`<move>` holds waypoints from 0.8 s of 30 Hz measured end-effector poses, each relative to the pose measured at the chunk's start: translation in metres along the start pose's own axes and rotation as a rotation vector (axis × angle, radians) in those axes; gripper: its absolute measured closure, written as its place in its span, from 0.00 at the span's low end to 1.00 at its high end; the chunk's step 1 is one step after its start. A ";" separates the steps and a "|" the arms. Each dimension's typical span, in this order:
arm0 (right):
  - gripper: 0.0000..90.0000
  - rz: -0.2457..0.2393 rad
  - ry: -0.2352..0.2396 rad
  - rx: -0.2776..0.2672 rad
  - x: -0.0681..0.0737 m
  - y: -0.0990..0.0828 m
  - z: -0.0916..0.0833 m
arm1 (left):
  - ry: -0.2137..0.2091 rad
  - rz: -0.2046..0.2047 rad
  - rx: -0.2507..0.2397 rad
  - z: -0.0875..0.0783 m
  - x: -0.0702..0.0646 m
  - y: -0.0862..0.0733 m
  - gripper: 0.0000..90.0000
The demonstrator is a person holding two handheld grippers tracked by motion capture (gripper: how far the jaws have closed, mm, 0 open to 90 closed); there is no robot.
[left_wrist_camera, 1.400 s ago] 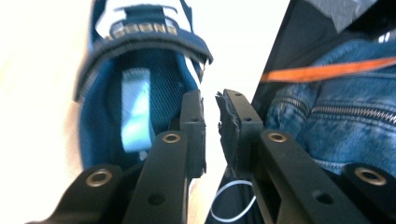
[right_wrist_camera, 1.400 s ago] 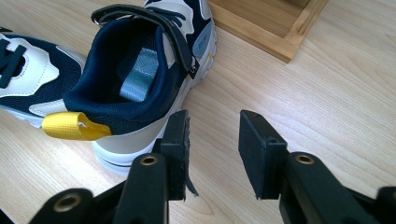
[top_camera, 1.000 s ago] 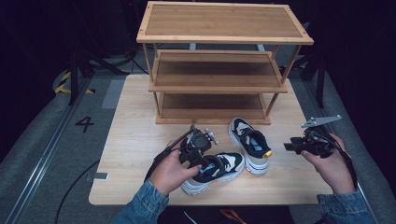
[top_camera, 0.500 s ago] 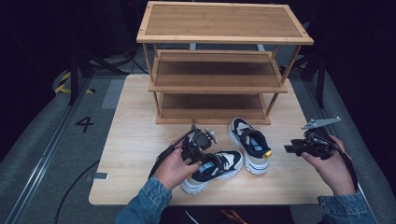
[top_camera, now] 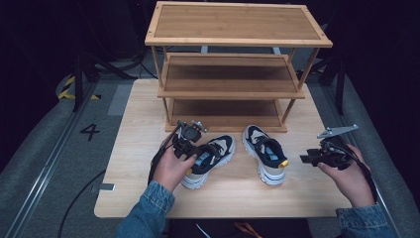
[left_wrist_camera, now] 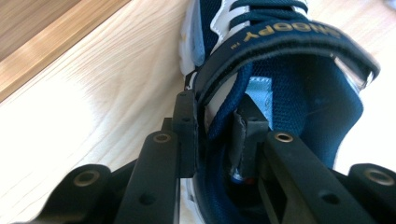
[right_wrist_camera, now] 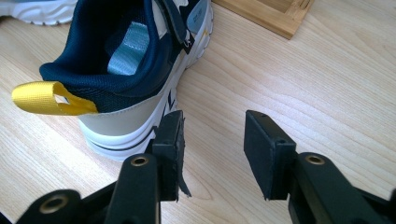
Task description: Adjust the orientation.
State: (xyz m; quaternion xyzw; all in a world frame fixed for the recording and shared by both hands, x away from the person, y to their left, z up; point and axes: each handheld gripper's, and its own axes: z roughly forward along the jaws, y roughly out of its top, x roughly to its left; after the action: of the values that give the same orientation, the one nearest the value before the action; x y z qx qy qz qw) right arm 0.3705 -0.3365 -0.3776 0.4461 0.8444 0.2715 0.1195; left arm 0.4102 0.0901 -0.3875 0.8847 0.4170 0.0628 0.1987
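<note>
High view: both shoes on table (top_camera: 148, 144) before empty rack (top_camera: 230, 89), none shelved yet, left gripper (top_camera: 190, 144) at left shoe (top_camera: 210, 158); left gripper view: jaws, just closing, pinch its collar; right gripper view: jaws open, empty, beside right shoe (right_wrist_camera: 135, 70).

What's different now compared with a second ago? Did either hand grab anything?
The left gripper has closed its jaws on the collar of the left shoe, one jaw inside and one outside, and has swung that shoe so its toe points more toward the shoe rack. The right gripper stayed open beside the right shoe, which has not moved, nor has the rack.
</note>
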 end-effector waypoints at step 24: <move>0.65 -0.039 0.026 -0.016 0.007 0.017 0.008 | 0.003 -0.203 0.117 -0.032 0.052 -0.055 0.60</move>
State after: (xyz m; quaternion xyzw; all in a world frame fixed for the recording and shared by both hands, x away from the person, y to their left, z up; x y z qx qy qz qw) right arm 0.3816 -0.3201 -0.3740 0.4249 0.8523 0.2815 0.1171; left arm 0.3958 0.1707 -0.3836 0.8480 0.5075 0.0191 0.1515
